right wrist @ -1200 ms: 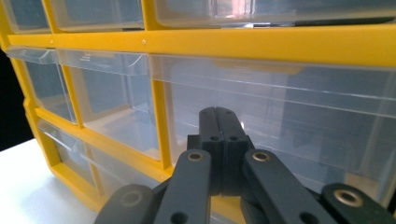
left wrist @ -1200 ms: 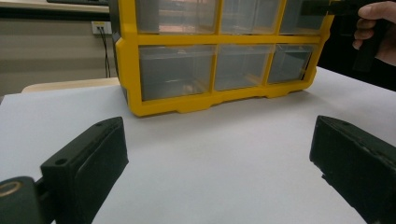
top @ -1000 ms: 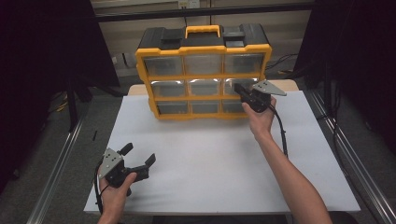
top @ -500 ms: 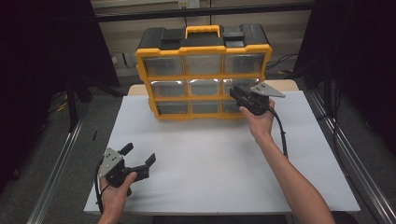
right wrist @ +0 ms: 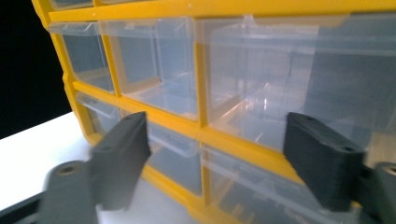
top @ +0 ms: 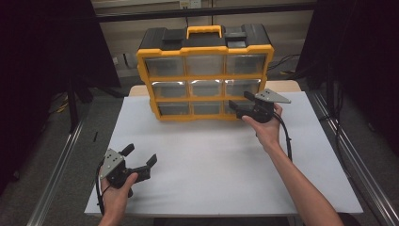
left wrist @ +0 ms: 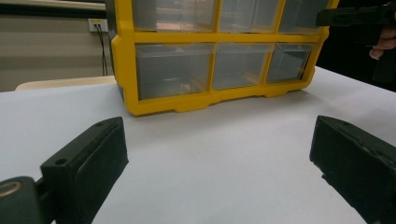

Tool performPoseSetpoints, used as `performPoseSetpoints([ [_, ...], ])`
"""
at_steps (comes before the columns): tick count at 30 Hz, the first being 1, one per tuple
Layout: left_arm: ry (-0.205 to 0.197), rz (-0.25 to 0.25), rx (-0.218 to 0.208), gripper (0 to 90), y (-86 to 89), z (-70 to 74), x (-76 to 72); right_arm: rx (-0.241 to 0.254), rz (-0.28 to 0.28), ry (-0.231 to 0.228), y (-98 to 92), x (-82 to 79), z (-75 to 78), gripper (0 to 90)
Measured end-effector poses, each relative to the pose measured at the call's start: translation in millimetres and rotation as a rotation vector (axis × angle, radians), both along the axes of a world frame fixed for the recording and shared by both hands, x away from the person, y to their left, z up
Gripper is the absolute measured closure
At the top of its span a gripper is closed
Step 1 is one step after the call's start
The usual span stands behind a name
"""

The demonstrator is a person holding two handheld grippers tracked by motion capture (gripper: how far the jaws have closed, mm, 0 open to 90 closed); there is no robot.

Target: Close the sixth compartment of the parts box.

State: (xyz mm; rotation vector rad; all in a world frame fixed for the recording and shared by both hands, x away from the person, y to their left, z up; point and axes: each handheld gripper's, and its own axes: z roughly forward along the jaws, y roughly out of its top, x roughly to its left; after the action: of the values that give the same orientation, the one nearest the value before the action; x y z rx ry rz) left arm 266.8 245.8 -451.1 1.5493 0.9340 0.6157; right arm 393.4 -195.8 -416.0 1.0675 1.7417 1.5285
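Observation:
A yellow organizer (top: pixel 204 80) with three rows of clear plastic drawers stands at the back of the white table (top: pixel 211 160). My right gripper (top: pixel 240 106) hovers close to its lower right drawers (right wrist: pixel 261 93). Its jaws have just been opening and now stand open, with nothing gripped between them. The right gripper view shows the drawer fronts and a yellow frame bar (right wrist: pixel 201 70) just beyond the right gripper (right wrist: pixel 219 154). My left gripper (top: pixel 140 155) rests open near the table's front left. In its own view the left gripper (left wrist: pixel 219 154) faces the organizer (left wrist: pixel 210 98) across bare table.
The organizer has a yellow carry handle (top: pixel 203 31) and black latches on top. A cable (top: pixel 287 141) trails from the right gripper along the forearm. Metal rails (top: pixel 56 174) run along both sides of the table. Wall sockets and cables lie behind it.
The right gripper's jaws have opened in front of the right-hand drawers, and the hand has dropped slightly. The left gripper has stayed put.

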Motion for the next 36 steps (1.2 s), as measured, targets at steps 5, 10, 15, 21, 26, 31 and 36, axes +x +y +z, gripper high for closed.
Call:
performPoseSetpoints([
  [5,0.004,-0.015,0.015,4.2,-1.4,-1.1,2.7,0.014,0.009,0.032,-4.4,-5.3,-4.4,8.8],
  [10,-0.001,-0.007,-0.025,4.1,-4.9,-1.3,3.9,0.022,0.010,0.027,-15.0,-13.0,-6.2,2.1],
  [15,0.004,-0.006,0.013,4.1,-1.1,-1.3,4.1,0.008,-0.020,0.035,-25.5,-22.1,-7.9,2.9],
  [21,0.009,0.016,-0.010,4.1,-1.3,-2.5,5.0,-0.005,-0.048,0.050,-33.7,-38.5,-15.7,0.5],
  [26,0.010,0.005,0.012,4.1,0.1,-1.8,4.0,-0.016,-0.073,0.053,-44.4,-52.1,-17.7,0.7],
  [31,0.014,0.012,0.005,4.1,-0.5,-2.2,3.3,-0.008,-0.096,0.045,-55.0,-67.9,-13.4,0.9],
  [36,0.030,0.014,0.000,4.1,0.5,-2.6,3.7,-0.009,-0.105,0.047,-62.2,-83.8,-9.9,0.4],
])
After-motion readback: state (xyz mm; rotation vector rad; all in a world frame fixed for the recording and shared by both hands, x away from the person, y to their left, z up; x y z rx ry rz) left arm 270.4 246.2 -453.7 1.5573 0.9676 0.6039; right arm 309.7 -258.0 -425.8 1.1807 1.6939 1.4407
